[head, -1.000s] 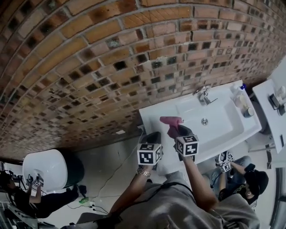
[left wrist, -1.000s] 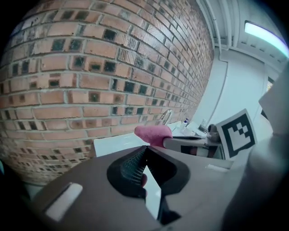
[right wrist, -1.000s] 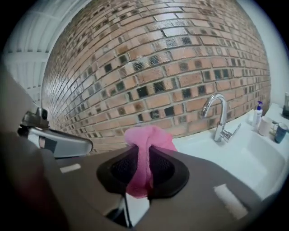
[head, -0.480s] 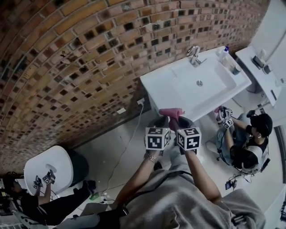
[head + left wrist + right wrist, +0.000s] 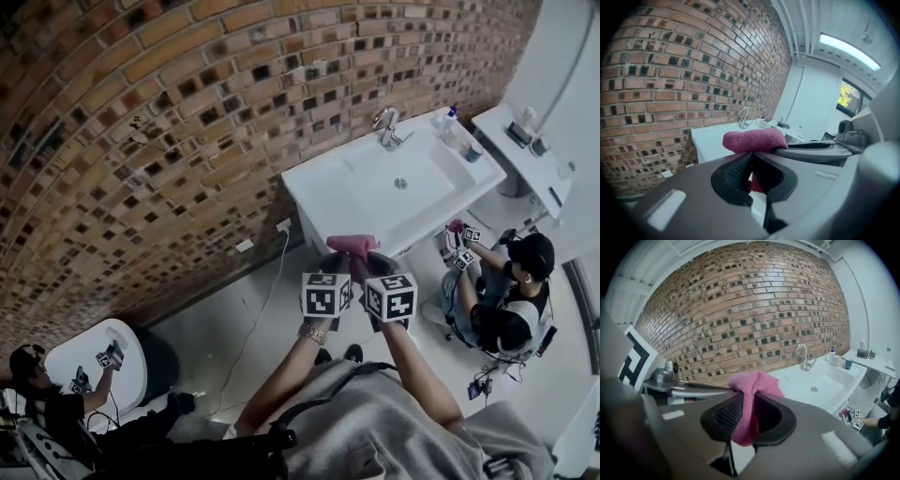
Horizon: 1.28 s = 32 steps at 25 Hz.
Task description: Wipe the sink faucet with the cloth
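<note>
From the head view we look steeply down from above the person's shoulders, well away from the sink (image 5: 323, 192), which sits small against the brick wall (image 5: 141, 141). The left claw (image 5: 333, 261) and right claw (image 5: 378, 264) show side by side near the middle of that view. The left claw view sits low and close behind its own jaws, facing along them toward the faucet (image 5: 743, 116), with the wall filling its left side. The right claw view looks the same way from just alongside. All three views share the cloth (image 5: 354, 247), the sink and the wall.
</note>
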Each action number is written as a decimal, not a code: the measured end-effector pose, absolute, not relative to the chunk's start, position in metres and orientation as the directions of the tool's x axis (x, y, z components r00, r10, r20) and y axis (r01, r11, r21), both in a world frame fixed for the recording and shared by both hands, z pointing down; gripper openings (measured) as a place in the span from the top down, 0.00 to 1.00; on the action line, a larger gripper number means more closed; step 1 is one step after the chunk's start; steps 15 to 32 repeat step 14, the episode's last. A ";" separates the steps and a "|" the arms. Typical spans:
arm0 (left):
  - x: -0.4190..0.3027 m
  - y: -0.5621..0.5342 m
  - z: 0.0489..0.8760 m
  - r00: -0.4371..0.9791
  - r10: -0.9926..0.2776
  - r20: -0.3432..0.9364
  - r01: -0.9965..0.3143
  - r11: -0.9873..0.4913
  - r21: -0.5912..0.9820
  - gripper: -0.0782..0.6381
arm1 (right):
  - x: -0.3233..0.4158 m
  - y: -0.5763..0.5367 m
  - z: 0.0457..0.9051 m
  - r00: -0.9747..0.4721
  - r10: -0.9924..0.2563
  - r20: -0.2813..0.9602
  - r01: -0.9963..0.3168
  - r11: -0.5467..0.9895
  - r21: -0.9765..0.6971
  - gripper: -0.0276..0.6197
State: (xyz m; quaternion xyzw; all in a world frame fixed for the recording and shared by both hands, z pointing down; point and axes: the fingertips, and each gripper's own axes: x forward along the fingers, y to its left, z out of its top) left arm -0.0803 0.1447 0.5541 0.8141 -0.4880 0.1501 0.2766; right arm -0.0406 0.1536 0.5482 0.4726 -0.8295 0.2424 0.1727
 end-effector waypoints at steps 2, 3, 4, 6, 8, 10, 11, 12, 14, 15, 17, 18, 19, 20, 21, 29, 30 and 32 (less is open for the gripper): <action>-0.075 0.140 0.548 0.481 -0.721 0.499 -0.876 -0.375 0.303 0.86 | -0.035 0.151 0.541 -0.492 -0.709 0.506 -0.868 0.441 -0.226 0.85; -0.072 0.141 0.547 0.484 -0.721 0.496 -0.875 -0.380 0.301 0.86 | -0.031 0.151 0.540 -0.489 -0.712 0.504 -0.870 0.439 -0.224 0.85; -0.069 0.143 0.546 0.488 -0.719 0.494 -0.872 -0.387 0.298 0.86 | -0.027 0.153 0.541 -0.486 -0.713 0.505 -0.872 0.434 -0.225 0.85; -0.064 0.147 0.543 0.496 -0.719 0.487 -0.868 -0.401 0.291 0.86 | -0.020 0.155 0.541 -0.479 -0.718 0.505 -0.876 0.425 -0.226 0.85; -0.064 0.148 0.539 0.494 -0.725 0.480 -0.869 -0.403 0.286 0.86 | -0.018 0.155 0.538 -0.477 -0.726 0.496 -0.877 0.427 -0.219 0.85; -0.067 0.154 0.538 0.488 -0.730 0.478 -0.873 -0.396 0.286 0.86 | -0.021 0.161 0.538 -0.484 -0.728 0.486 -0.874 0.433 -0.221 0.85; -0.066 0.159 0.538 0.487 -0.731 0.477 -0.873 -0.393 0.289 0.86 | -0.021 0.165 0.539 -0.488 -0.726 0.484 -0.872 0.436 -0.225 0.85; -0.064 0.163 0.537 0.489 -0.731 0.476 -0.872 -0.392 0.293 0.86 | -0.020 0.170 0.540 -0.491 -0.724 0.484 -0.870 0.437 -0.229 0.85; -0.058 0.171 0.535 0.494 -0.731 0.471 -0.869 -0.393 0.301 0.86 | -0.017 0.178 0.541 -0.497 -0.719 0.486 -0.867 0.441 -0.233 0.85; -0.058 0.171 0.535 0.494 -0.731 0.471 -0.869 -0.393 0.301 0.86 | -0.017 0.178 0.541 -0.497 -0.719 0.486 -0.867 0.441 -0.233 0.85; -0.058 0.171 0.535 0.494 -0.731 0.471 -0.869 -0.393 0.301 0.86 | -0.017 0.178 0.541 -0.497 -0.719 0.486 -0.867 0.441 -0.233 0.85; -0.058 0.171 0.535 0.494 -0.731 0.471 -0.869 -0.393 0.301 0.86 | -0.017 0.178 0.541 -0.497 -0.719 0.486 -0.867 0.441 -0.233 0.85; -0.058 0.171 0.535 0.494 -0.731 0.471 -0.869 -0.393 0.301 0.86 | -0.017 0.178 0.541 -0.497 -0.719 0.486 -0.867 0.441 -0.233 0.85; -0.058 0.171 0.535 0.494 -0.731 0.471 -0.869 -0.393 0.301 0.86 | -0.017 0.178 0.541 -0.497 -0.719 0.486 -0.867 0.441 -0.233 0.85; -0.058 0.171 0.535 0.494 -0.731 0.471 -0.869 -0.393 0.301 0.86 | -0.017 0.178 0.541 -0.497 -0.719 0.486 -0.867 0.441 -0.233 0.85; -0.058 0.171 0.535 0.494 -0.731 0.471 -0.869 -0.393 0.301 0.86 | -0.017 0.178 0.541 -0.497 -0.719 0.486 -0.867 0.441 -0.233 0.85; -0.058 0.171 0.535 0.494 -0.731 0.471 -0.869 -0.393 0.301 0.86 | -0.017 0.178 0.541 -0.497 -0.719 0.486 -0.867 0.441 -0.233 0.85; -0.058 0.171 0.535 0.494 -0.731 0.471 -0.869 -0.393 0.301 0.86 | -0.017 0.178 0.541 -0.497 -0.719 0.486 -0.867 0.441 -0.233 0.85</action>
